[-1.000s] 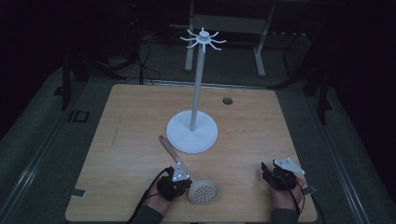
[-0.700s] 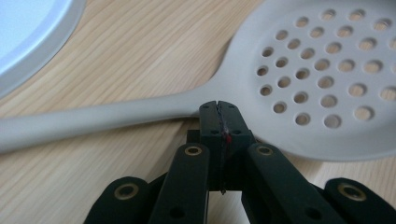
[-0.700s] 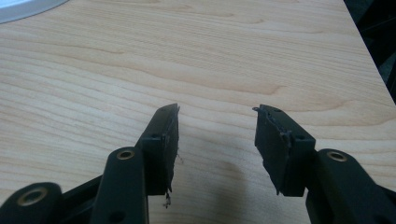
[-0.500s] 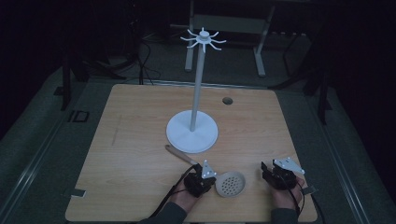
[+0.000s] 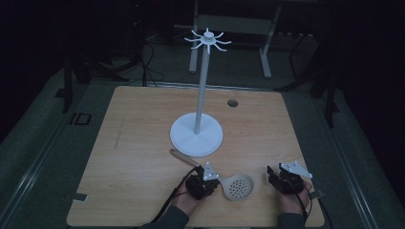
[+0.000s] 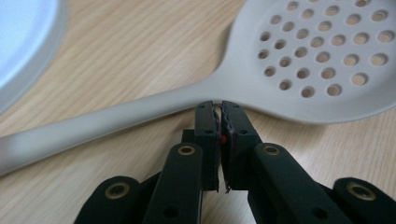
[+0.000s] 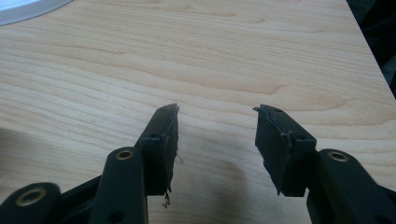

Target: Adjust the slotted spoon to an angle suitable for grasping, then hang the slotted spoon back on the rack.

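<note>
Near table's (image 5: 133, 143) front edge: left gripper (image 6: 219, 109) pinching slotted spoon (image 5: 234, 185) at neck (handle toward 10 o'clock, nearing white stand (image 5: 197, 133)). At 3 o'clock, right gripper (image 7: 217, 123), jaws spread.

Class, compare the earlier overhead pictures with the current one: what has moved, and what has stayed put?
The left gripper, shut on the slotted spoon at its neck, has carried it rightward along the near table edge, toward the right gripper. The right gripper stays open and still; the white stand is unmoved.
</note>
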The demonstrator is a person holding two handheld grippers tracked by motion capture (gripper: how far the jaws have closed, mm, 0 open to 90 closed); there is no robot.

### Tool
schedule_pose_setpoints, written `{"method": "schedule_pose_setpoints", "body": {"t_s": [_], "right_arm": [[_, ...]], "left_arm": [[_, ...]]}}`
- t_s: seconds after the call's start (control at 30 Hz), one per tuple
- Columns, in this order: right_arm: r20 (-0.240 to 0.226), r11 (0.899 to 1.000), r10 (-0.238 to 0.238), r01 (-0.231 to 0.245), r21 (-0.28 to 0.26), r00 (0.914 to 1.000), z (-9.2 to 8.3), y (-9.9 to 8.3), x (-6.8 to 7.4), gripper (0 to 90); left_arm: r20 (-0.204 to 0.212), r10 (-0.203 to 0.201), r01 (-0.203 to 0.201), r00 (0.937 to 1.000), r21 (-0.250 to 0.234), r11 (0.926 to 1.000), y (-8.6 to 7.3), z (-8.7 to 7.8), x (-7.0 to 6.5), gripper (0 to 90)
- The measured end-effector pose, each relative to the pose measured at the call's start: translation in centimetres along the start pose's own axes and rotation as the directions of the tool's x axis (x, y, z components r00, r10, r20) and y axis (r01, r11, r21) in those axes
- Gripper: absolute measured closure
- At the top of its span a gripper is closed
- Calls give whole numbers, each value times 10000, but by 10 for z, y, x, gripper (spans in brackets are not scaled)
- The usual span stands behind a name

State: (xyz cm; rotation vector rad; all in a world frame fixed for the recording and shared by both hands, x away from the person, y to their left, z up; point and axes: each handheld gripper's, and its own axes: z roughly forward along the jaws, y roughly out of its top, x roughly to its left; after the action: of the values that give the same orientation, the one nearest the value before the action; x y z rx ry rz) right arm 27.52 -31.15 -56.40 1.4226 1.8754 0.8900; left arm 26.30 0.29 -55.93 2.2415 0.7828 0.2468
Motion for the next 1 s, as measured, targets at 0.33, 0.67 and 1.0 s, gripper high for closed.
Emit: {"method": "schedule_pose_setpoints", "body": {"t_s": [0.33,0.67,1.0], "right_arm": [[4,10000,-28,28,-16,10000,-1,1,0,485],[-196,9998,-171,172,73,9997,2,3,6,482],[-752,9999,-110,107,-43,9971,-3,10,11,478]], "left_arm": [[-642,-554,544,9964,-174,9984,-23,-31,23,799],[-1560,-1316,1227,9789,-656,9903,-55,-74,51,727],[-2379,-1967,1693,9512,-1310,9768,-78,-111,85,641]]}}
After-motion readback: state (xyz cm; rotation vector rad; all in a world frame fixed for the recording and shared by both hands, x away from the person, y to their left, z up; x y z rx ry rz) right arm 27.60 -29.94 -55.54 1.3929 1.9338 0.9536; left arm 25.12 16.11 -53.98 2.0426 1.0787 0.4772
